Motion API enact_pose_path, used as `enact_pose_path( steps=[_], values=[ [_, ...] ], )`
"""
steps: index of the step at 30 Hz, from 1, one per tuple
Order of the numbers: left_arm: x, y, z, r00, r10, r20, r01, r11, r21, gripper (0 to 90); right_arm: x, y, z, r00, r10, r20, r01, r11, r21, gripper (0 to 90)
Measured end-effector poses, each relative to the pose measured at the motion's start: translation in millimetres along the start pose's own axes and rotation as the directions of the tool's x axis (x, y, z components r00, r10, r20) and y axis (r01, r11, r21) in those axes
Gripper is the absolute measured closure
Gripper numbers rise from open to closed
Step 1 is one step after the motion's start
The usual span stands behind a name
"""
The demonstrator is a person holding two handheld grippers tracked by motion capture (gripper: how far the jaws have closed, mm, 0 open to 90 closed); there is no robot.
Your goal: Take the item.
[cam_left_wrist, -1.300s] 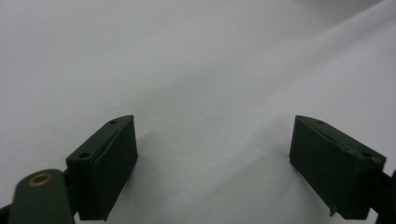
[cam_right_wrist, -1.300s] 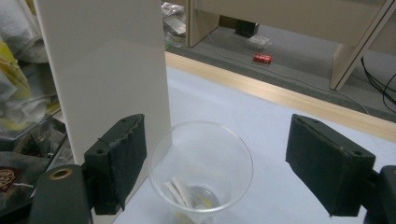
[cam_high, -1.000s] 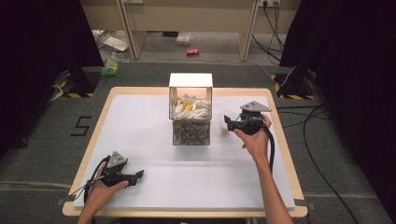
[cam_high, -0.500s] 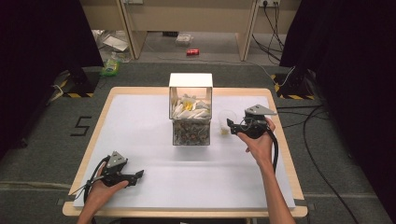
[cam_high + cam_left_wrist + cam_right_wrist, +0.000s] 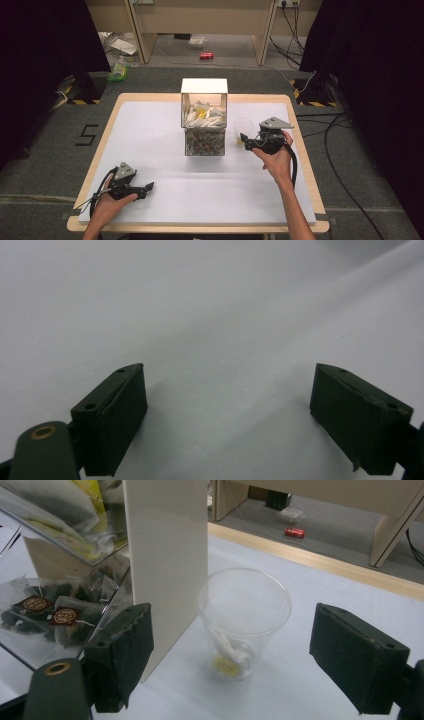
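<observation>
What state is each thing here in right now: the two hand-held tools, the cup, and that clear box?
Left gripper: jaws open, holding nothing, low over the white table.
Right gripper: jaws open, pointed at the cup, not gripping it.
Plastic cup: upright, a tea bag at its bottom.
Clear box: upright, stocked with tea bags on two levels.

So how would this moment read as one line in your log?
right gripper: open, facing clear cup | cup: tea bag inside, beside organizer box | left gripper: open, over table
</observation>
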State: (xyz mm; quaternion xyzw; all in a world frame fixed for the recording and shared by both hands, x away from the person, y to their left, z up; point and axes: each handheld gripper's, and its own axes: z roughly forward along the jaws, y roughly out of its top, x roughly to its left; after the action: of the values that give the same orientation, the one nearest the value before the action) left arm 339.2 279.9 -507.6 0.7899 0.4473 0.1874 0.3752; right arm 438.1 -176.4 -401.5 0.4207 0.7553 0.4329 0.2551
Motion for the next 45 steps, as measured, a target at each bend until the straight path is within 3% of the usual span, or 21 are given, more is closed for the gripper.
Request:
enact_pose_path(
  steps=[16,30,45],
  values=[
    [-0.2,0.0,0.0,1.0000,0.001,-0.001,-0.001,1.0000,0.001,14.6,4.7,-16.0,-7.5,0.9998,-0.002,-0.019,0.003,1.000,0.022,18.4],
    [-0.1,0.0,0.0,1.0000,0.001,-0.001,-0.001,1.0000,0.001,14.7,0.9,-42.2,-15.3,0.9996,0.023,-0.019,-0.022,0.999,0.044,17.7],
    [-0.3,0.0,0.0,1.0000,0.002,-0.002,-0.002,1.0000,0.001,14.6,3.8,-69.9,-18.8,0.9981,0.036,-0.049,-0.032,0.996,0.085,17.1]
  ],
)
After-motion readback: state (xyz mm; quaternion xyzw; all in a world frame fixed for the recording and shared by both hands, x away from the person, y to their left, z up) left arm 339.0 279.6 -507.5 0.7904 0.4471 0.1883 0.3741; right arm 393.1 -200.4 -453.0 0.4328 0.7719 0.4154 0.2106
